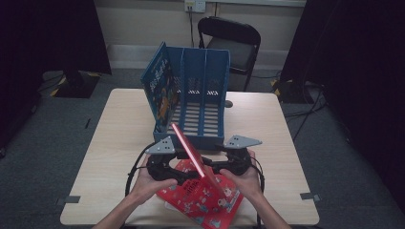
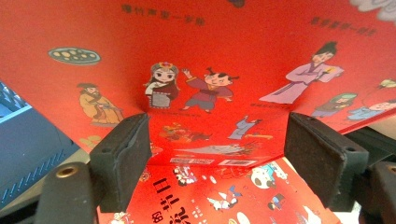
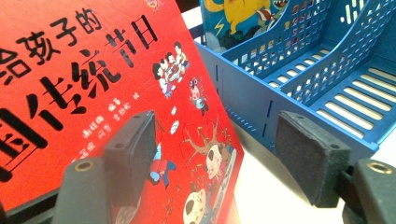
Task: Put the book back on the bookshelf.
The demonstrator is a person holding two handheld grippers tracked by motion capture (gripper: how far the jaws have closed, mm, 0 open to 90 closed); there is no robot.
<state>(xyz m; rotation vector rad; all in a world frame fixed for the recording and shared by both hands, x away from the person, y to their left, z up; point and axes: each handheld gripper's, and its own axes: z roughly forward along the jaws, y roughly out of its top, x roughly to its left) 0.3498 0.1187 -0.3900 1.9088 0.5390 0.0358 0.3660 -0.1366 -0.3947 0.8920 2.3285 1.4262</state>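
Black Chinese characters cross the red picture book, which stands tilted between the spread left gripper and spread right gripper, neither pinching it.

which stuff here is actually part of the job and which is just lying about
In the job: upright red book, red book lying flat, blue file rack, left gripper, right gripper.
Lying about: black chair, blue book in the rack.

Red book cover reads "给孩子的传统节日".

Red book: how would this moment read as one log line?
red book: tilted up on stack | left gripper: open | right gripper: open | blue file rack: behind
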